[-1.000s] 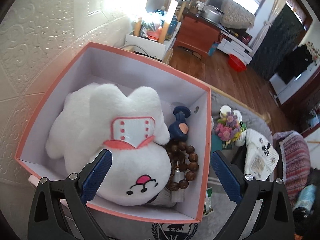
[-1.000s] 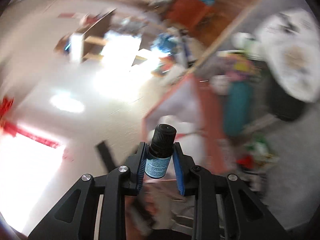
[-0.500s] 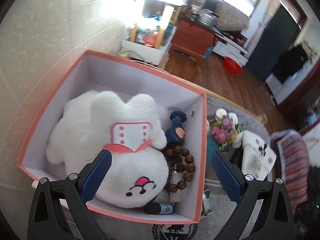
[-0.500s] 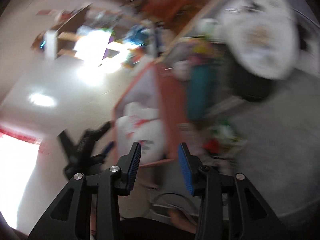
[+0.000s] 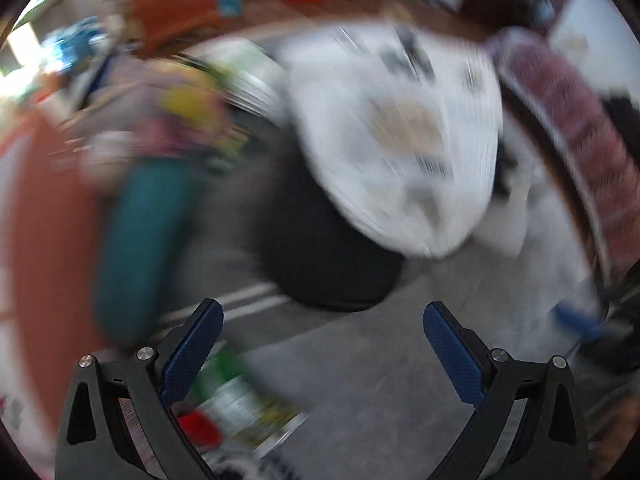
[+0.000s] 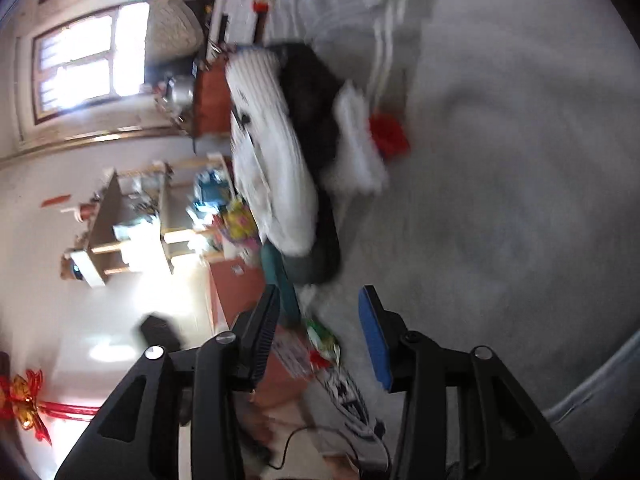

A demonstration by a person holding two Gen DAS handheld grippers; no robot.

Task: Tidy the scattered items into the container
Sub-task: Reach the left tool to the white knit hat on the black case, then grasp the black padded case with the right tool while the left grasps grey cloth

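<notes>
Beside the teal bottle, salmon-pink container sits at blurred left edge; left gripper fingers wide, empty; right gripper fingers opening, empty, over open grey bedspread.

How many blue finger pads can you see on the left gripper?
2. On the left gripper, one pad sits at lower left, the other at lower right, wide apart with nothing between them. Neither is hidden.

A teal bottle lies beside the salmon-pink box on grey bedding.
</notes>
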